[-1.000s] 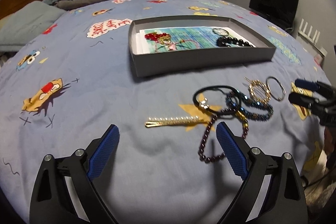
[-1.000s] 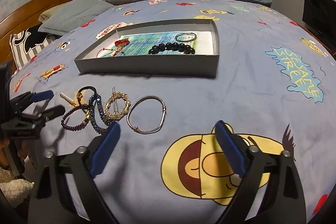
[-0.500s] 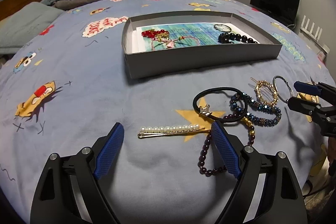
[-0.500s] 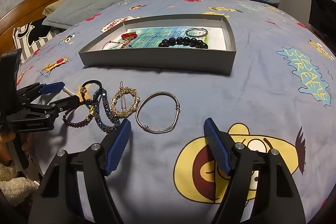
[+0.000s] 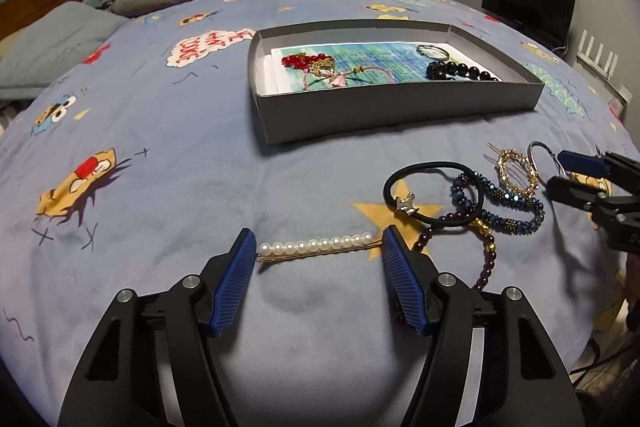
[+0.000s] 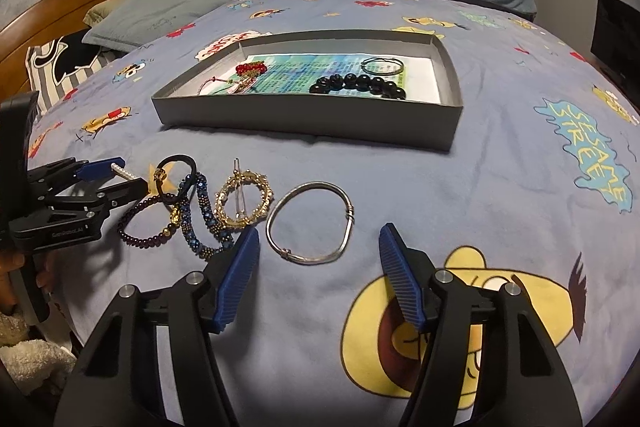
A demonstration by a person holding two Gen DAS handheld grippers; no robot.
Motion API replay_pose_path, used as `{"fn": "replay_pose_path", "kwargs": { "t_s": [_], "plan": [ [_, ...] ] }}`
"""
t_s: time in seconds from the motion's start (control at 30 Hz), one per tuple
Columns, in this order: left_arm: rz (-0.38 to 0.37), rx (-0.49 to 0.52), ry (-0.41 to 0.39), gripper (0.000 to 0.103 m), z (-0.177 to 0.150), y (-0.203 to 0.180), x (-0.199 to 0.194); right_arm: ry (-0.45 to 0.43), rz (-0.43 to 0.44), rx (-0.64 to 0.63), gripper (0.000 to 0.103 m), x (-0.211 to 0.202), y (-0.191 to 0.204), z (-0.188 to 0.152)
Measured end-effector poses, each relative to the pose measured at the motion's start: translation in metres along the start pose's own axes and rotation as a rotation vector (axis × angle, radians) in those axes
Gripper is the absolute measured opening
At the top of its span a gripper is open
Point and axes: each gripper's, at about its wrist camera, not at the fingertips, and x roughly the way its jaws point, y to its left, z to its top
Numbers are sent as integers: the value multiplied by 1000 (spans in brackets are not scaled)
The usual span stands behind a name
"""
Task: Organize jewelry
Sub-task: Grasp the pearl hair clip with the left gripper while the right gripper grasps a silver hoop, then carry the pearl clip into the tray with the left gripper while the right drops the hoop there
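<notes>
The left gripper [image 5: 318,247] is closing its jaws around a pearl hair clip [image 5: 316,246] that is lying on the blue bedspread [image 5: 168,155]. The pads are not squeezing it yet.

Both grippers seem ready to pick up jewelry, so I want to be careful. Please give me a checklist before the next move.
1. Pearl hairpin lies between the closing left gripper pads: ok.
2. Silver bangle lies between the closing right gripper pads: ok.
3. Pads already pressing either piece: not ok, gaps remain.
4. Hairpin clear of the purple bead bracelet: cannot tell.
5. Grey box has free space: ok.
</notes>
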Motion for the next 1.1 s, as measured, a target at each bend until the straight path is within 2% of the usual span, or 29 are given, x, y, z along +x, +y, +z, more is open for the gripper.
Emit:
{"fn": "replay_pose_path", "kwargs": {
  "t_s": [0.03,0.1,0.2,0.3,0.5,0.87,0.9,0.93,1.1],
  "plan": [
    [0,-3,2,67,0,0,0,1,-8,-7,58,3,1,0],
    [-2,-3,2,67,1,-1,0,-3,-21,-17,47,4,1,1],
    [-8,-5,4,67,1,-2,-1,-18,-16,-8,45,2,-1,1],
    [-13,-12,6,67,1,-2,-3,-33,-22,0,45,-2,-4,1],
    [28,14,15,67,-2,-9,4,-32,-19,4,45,-1,-6,1],
    [-3,-17,-23,66,8,2,-14,-49,-25,13,44,-9,-10,4],
    [-3,-17,-28,66,10,4,-17,-48,-19,9,16,-9,-10,5],
    [-4,-18,-32,66,12,4,-18,-42,-24,6,9,-9,-11,8],
    [-2,-11,-62,66,29,9,-28,-44,-37,-12,7,-8,-15,18]
  ]
}}
